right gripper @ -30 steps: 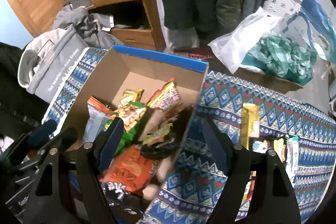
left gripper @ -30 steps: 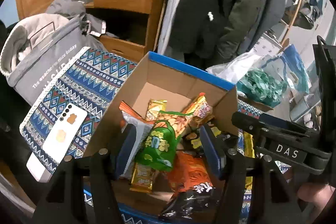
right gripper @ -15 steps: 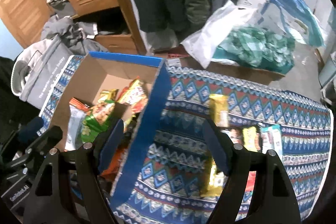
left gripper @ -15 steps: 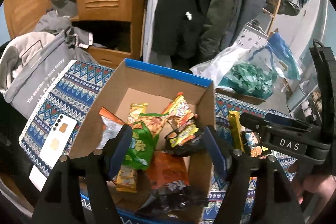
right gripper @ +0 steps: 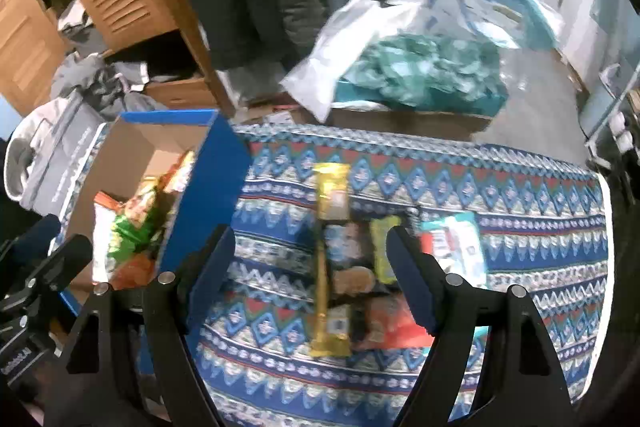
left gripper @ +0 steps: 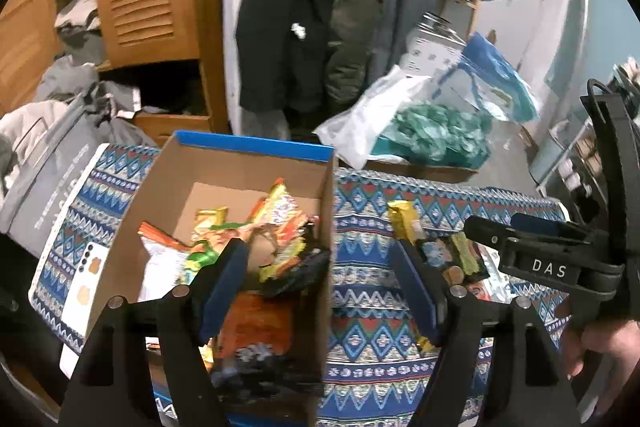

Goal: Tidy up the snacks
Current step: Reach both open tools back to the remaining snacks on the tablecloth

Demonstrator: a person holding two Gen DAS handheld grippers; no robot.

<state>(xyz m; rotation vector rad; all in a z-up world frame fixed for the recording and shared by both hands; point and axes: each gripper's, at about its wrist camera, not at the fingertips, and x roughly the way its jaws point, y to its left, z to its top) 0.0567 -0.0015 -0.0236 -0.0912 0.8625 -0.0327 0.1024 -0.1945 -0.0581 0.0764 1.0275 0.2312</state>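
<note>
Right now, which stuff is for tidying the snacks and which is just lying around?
For the job:
- cardboard box with snack packets inside
- loose snacks on the cloth, like the long yellow bar
- left gripper and right gripper, both empty

Just lying about:
- phone
- grey bag
- hanging coats
- plastic bags

Matt cardboard box (left gripper: 168, 195), glossy wrappers (right gripper: 330, 195)

Patterned cloth (right gripper: 520, 195) carries cardboard box (right gripper: 200, 195), loose snacks (right gripper: 332, 195), phone (left gripper: 86, 279).
</note>
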